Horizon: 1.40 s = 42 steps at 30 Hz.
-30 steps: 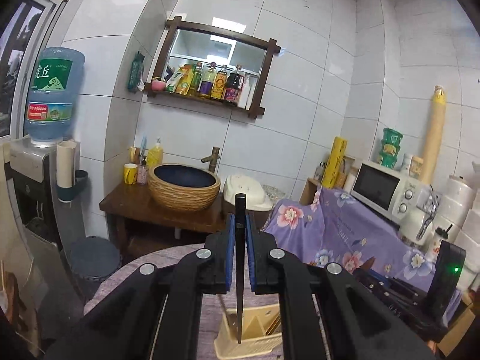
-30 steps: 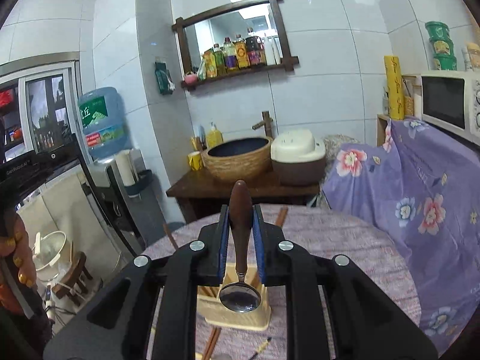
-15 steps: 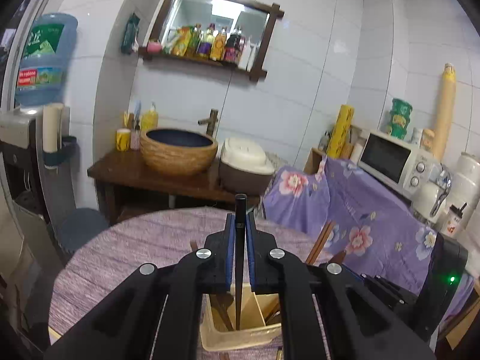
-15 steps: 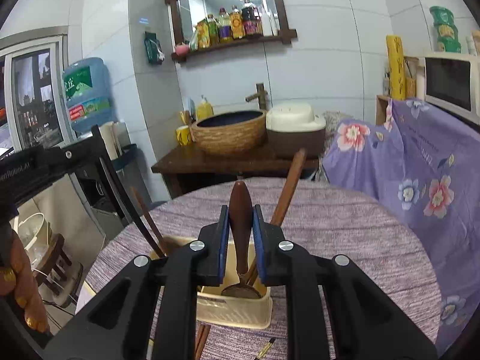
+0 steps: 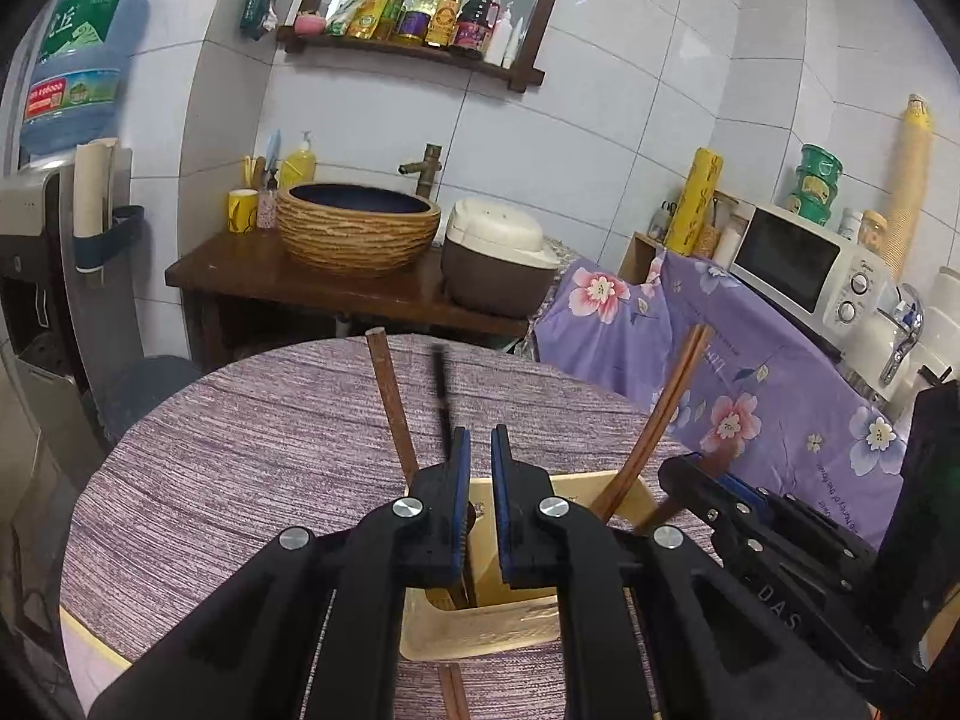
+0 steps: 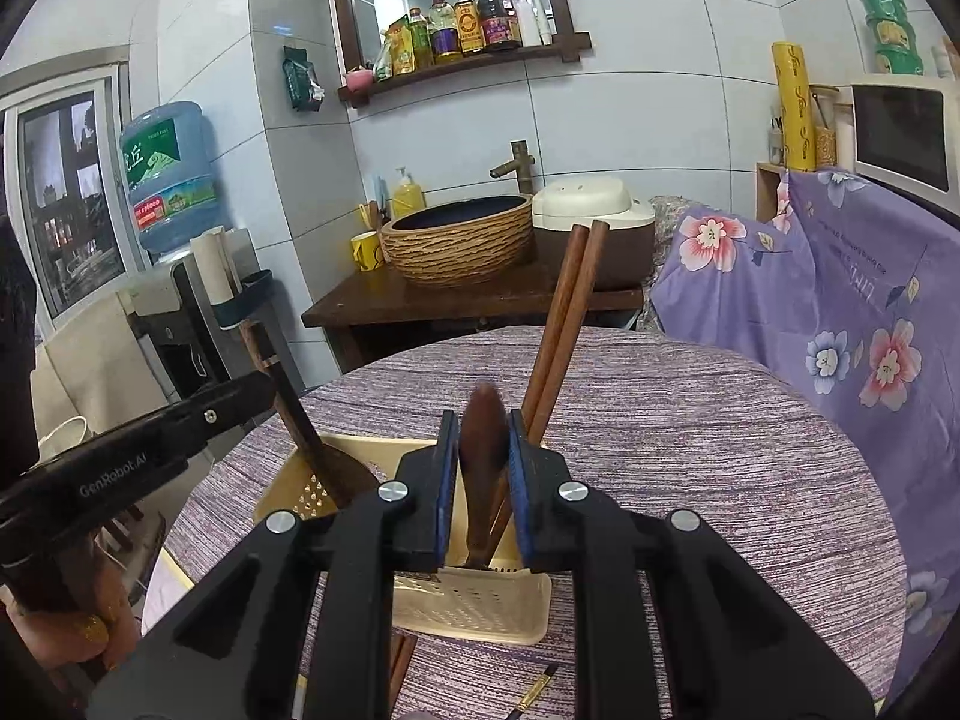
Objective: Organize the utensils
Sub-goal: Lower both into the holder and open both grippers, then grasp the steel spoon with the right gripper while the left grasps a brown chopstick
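Note:
A cream plastic utensil holder point(image 5: 480, 630) point(image 6: 474, 606) stands on the round purple-clothed table point(image 5: 240, 450). My left gripper point(image 5: 477, 438) hovers just over it, open by a narrow slit with nothing between the pads. A thin black stick point(image 5: 441, 396), blurred, leans just left of its left fingertip, its lower end hidden. My right gripper point(image 6: 483, 420) is opening. A brown wooden spoon handle point(image 6: 483, 462), blurred, stands loose between its pads, with its lower end down in the holder. Brown chopsticks point(image 6: 564, 324) point(image 5: 660, 414) lean in the holder.
A dark wooden utensil point(image 6: 288, 396) leans in the holder's left compartment, next to the left gripper's body point(image 6: 150, 450). Loose chopsticks point(image 6: 402, 666) and a small gold-tipped brush point(image 6: 537, 684) lie before the holder. A person's hand point(image 6: 78, 630) shows at the lower left. A basin stand point(image 5: 360, 294) stands behind the table.
Both grippers sank toward the holder. The black stick has left the left jaws and tilted to the left. The spoon has slid lower between the right pads into the holder.

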{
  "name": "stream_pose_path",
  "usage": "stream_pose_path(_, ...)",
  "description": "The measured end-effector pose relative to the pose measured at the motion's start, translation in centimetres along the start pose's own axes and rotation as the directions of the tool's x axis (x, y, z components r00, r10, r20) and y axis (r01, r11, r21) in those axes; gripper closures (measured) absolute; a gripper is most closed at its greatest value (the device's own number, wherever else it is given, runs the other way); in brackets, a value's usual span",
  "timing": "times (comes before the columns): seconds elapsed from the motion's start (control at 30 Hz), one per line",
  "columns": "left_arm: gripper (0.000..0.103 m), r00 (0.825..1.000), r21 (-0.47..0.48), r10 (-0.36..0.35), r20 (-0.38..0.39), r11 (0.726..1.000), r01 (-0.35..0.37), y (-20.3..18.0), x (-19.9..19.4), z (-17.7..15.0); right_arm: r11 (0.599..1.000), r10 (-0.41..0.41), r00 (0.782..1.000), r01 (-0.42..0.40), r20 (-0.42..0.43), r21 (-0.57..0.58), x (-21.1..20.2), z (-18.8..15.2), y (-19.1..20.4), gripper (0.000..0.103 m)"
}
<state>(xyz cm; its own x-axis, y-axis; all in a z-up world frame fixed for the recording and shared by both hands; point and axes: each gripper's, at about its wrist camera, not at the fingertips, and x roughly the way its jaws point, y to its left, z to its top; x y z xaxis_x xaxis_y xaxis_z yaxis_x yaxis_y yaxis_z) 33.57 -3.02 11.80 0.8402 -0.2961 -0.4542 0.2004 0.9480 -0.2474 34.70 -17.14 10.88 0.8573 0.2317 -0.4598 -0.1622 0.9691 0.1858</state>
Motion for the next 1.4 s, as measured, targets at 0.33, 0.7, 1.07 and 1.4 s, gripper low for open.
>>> stream_pose_path(0.33,0.05,0.999,0.054,0.042,0.032,0.998,-0.044,0.3,-4.1,-2.7,0.999,-0.041,0.999,0.042,0.023,-0.024,-3.2,-2.2,0.1,0.05)
stream_pose_path(0.7,0.056,0.952,0.019,0.04,-0.304,0.999,-0.036,2.9,-2.1,-14.6,0.995,-0.096,0.968,0.086,-0.23,-0.053,-3.5,-12.2,-0.3,0.05)
stream_pose_path(1.07,0.07,0.911,0.086,0.048,-0.411,0.996,-0.013,0.5,-0.5,-19.8,0.996,-0.086,0.951,0.092,-0.296,0.006,-4.1,-16.1,-1.2,0.05)
stream_pose_path(1.4,0.073,0.907,0.153,0.117,-0.405,0.986,-0.059,0.0,-0.3,-19.8,0.997,-0.078,0.947,0.075,-0.312,-0.021,-3.9,-16.6,-0.2,0.05)
